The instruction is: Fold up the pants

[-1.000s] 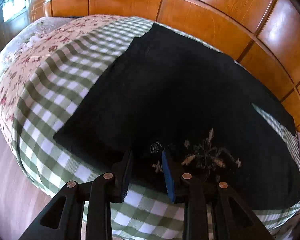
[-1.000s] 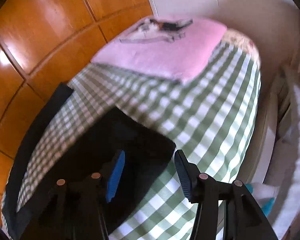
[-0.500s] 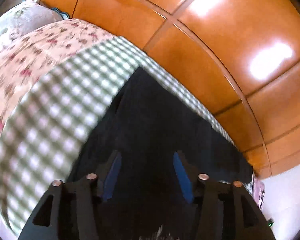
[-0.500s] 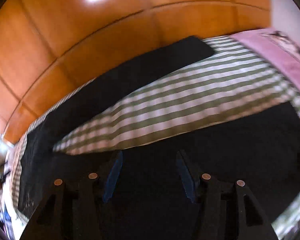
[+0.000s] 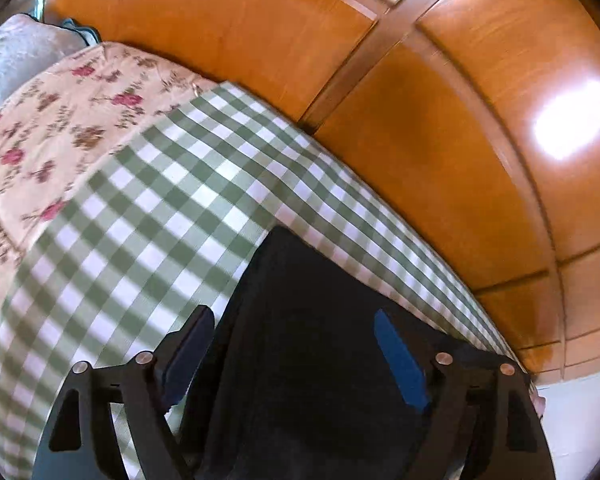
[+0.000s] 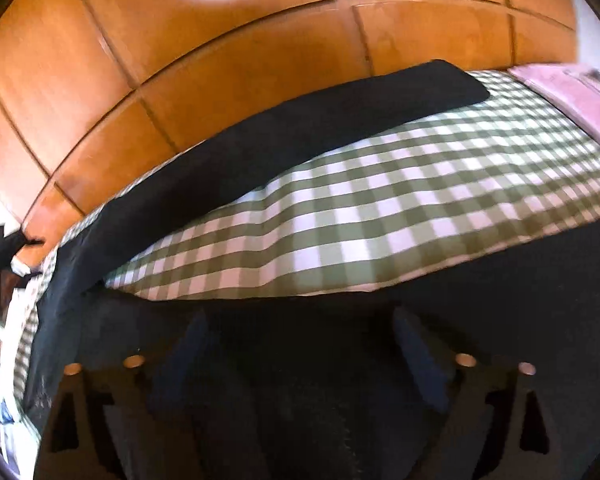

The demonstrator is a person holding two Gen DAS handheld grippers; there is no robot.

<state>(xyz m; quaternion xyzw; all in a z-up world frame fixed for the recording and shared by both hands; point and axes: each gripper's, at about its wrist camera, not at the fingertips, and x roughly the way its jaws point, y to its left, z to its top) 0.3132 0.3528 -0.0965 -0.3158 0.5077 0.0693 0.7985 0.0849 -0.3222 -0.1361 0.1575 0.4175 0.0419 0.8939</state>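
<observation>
Left gripper [image 5: 292, 344] spread above black pants [image 5: 312, 320], right gripper [image 6: 300, 344] likewise

Black pants [image 6: 284, 148] lie flat on a bed. One leg stretches long and narrow along the far edge; the other leg spreads across the near side, checked cloth showing between them.

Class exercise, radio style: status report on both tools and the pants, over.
Left tool open over the pants. Right tool open, nothing gripped. Pants flat on checked sheet, legs spread apart, unfolded. Nothing in the way.
</observation>
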